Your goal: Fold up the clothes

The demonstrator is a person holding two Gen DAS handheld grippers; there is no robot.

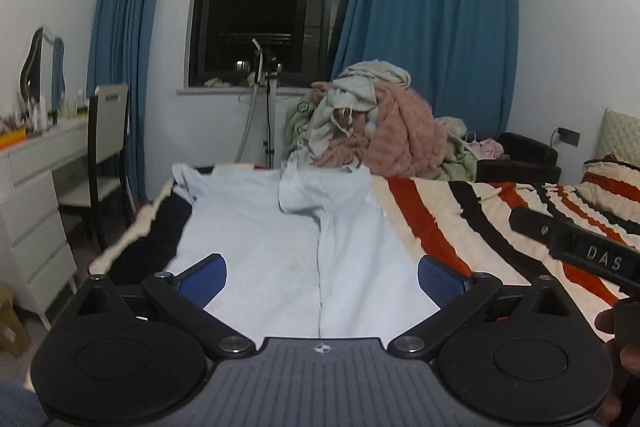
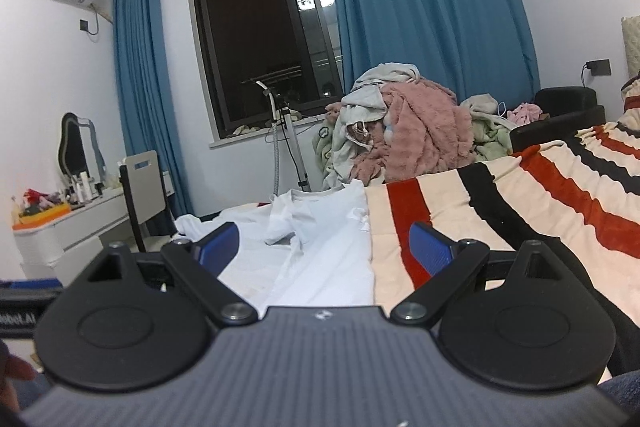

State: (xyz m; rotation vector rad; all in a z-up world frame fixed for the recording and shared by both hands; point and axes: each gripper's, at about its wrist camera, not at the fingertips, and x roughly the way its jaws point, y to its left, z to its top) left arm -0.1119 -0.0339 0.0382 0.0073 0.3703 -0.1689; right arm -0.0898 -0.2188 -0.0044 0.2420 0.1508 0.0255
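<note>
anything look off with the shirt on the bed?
Yes. The shirt lies mostly flat on the striped blanket, but the sleeve folded in near the collar is bunched and wrinkled rather than flat. Faint yellowish marks show mid-shirt. Both tools are open and hold nothing.
</note>
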